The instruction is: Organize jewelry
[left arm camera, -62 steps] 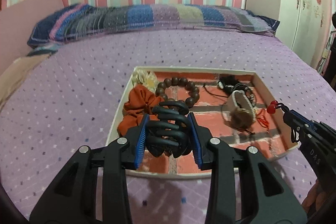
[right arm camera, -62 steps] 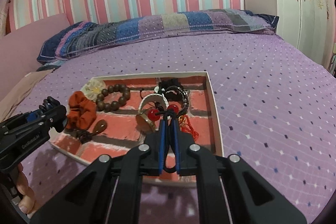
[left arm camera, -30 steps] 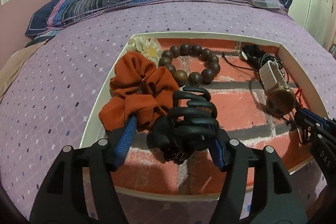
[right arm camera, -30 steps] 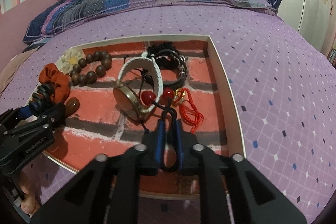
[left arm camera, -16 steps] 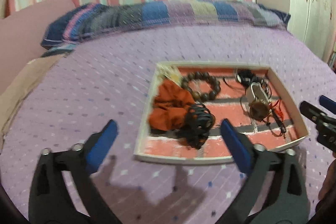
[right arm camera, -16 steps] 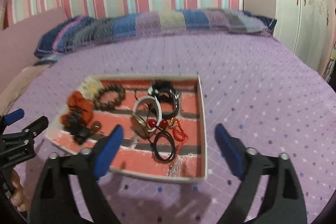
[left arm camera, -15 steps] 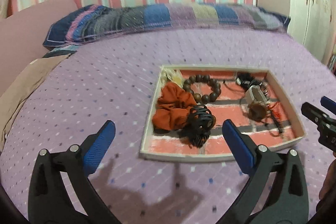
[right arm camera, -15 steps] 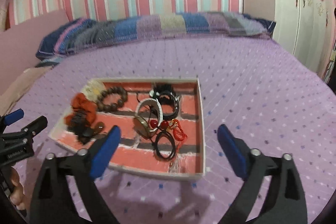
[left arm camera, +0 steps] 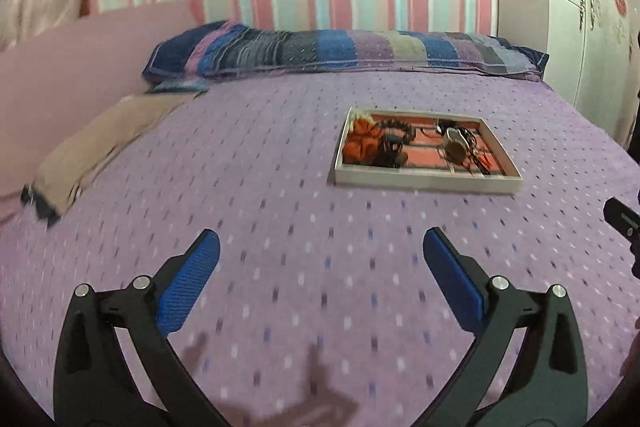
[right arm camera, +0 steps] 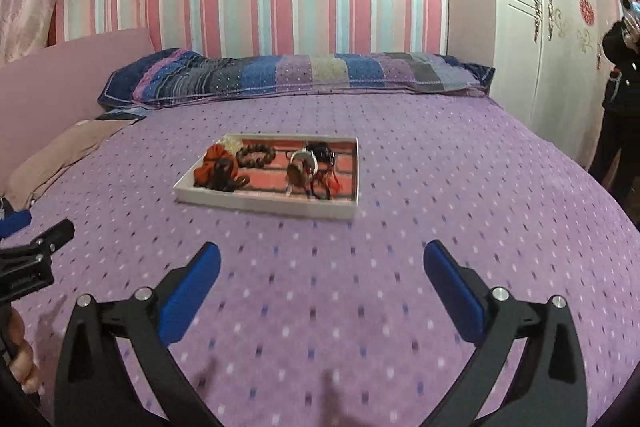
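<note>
**Both grippers wide apart and empty, jewelry tray far ahead on the bed**

The left gripper (left arm camera: pixel 320 267) has its two blue-padded fingers (left arm camera: pixel 188 283) spread wide, and nothing is between them; only the purple dotted bedspread (left arm camera: pixel 248 187) shows in the gap. The right gripper (right arm camera: pixel 320 275) is in the same condition: the fingers (right arm camera: pixel 452 291) are fully released and hold nothing.

The tray (left arm camera: pixel 424 183) with a white rim and a red brick-pattern floor lies flat on the bedspread, well apart from both grippers. In the left wrist view it is at about 1 o'clock from the gripper; in the right wrist view the tray (right arm camera: pixel 264 202) is at about 11 o'clock.

Inside the tray, the orange scrunchie (right arm camera: pixel 210 163) is at the 9 o'clock side, and the black claw clip (right arm camera: pixel 224 177) lies just beside it, touching it as far as I can see. The brown bead bracelet (right arm camera: pixel 256 155) is near the far rim, about 11 o'clock. A pale flower piece (right arm camera: pixel 232 143) sits in the far left corner. At the 3 o'clock side there is a pile of a watch (right arm camera: pixel 298 169), black cords and red cord (right arm camera: pixel 336 183); the details there are too small to separate.

A striped pillow (right arm camera: pixel 296 75) lies across the far end of the bed. At the right edge of the right wrist view a person in dark clothes (right arm camera: pixel 618 99) stands beside a white wardrobe (right arm camera: pixel 536 27).
</note>
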### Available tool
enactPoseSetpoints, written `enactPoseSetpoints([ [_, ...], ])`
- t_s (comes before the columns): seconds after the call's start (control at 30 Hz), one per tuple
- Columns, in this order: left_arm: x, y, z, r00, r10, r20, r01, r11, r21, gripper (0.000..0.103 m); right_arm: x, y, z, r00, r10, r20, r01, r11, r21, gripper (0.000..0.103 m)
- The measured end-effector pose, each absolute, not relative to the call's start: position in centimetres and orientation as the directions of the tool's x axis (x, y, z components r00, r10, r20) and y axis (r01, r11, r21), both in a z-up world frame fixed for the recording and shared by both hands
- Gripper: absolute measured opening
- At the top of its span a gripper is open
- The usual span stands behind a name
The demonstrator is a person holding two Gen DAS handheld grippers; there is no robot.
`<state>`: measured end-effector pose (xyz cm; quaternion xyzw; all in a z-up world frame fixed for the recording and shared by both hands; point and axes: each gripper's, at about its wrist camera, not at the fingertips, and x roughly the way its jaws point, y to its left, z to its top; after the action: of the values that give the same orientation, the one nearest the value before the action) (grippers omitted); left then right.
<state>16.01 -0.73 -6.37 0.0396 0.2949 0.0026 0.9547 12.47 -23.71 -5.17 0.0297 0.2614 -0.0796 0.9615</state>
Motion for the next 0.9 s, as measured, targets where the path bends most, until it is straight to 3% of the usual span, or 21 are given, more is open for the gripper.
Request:
enactPoseSetpoints([
  [0.1, 12.3, -0.2, -6.3, 0.840, 0.070, -0.538, -0.031, 0.996, 0.082, 0.100, 9.6, -23.5, -4.8, 0.858, -0.152, -0.492, 0.189, 0.982, 0.027, 0.101],
  [0.33, 7.2, -0.8, -4.4, 0.883, 0.042, -0.467, 0.003, 0.995, 0.096, 0.100, 5.3, -22.4, -3.1, 0.888, -0.192, -0.417, 0.213, 0.977, 0.002, 0.101],
  [0.9, 4.4, -2.0, -2.4, 0.898, -0.011, -0.440, 0.049, 0.996, 0.075, 0.100, 2.9, -21.3, -1.3, 0.904, -0.207, -0.375, 0.225, 0.974, 0.003, 0.101],
])
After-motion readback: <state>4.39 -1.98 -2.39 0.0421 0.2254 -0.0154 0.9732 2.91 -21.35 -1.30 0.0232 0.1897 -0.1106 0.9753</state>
